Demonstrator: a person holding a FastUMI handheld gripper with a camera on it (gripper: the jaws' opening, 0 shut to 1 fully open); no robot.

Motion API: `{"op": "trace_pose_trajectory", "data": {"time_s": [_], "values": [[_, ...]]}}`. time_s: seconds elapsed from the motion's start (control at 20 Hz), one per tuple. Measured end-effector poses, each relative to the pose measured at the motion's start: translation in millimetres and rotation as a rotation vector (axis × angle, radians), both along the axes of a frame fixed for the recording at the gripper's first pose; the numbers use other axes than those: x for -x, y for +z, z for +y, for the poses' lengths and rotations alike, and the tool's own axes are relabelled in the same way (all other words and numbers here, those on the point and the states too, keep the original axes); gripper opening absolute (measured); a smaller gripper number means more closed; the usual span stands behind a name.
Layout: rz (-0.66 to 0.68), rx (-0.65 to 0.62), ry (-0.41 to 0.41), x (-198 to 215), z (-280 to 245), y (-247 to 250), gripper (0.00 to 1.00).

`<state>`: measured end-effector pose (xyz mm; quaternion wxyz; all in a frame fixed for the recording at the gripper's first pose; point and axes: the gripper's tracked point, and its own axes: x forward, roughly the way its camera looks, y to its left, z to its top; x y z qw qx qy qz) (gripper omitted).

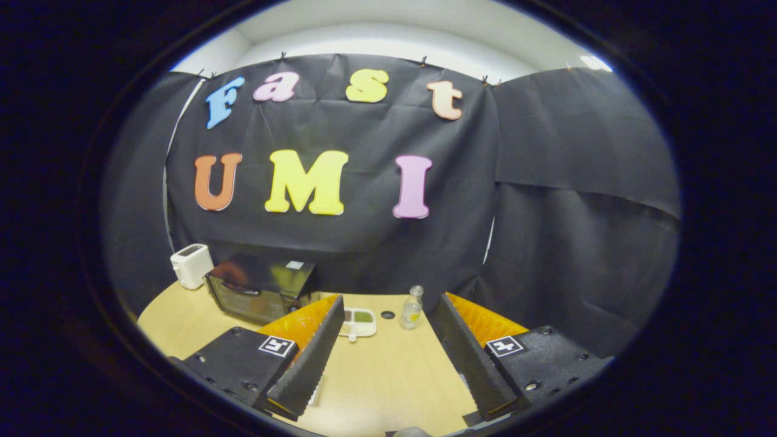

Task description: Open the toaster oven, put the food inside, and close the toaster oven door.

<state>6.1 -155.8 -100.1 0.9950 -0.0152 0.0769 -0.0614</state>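
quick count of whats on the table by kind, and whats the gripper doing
toaster oven, door shut: 1
white toaster: 1
food tray: 1
clear bottle: 1
total: 4
The gripper is open, fingers apart above the table, holding nothing.

From my seat, the gripper [387, 315] hangs with fingers spread apart over the table [376, 382]. Ahead and left sits the toaster oven [260, 288] (door closed), a toaster [191, 265] behind it. Between the fingertips lie the food tray [359, 320] and, rightward, a bottle [413, 308].
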Motion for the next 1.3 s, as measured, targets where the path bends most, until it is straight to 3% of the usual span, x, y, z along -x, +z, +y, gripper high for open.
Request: {"op": "trace_pose_trajectory", "data": {"time_s": [0.35, 0.55, 1.3], "values": [[-0.125, -0.022, 0.090, 15.3, -17.4, 18.1, 0.99], [-0.089, -0.068, 0.167, 11.2, -6.4, -3.3, 0.99], [-0.090, -0.075, 0.155, 1.8, -15.8, -6.3, 0.99]]}}
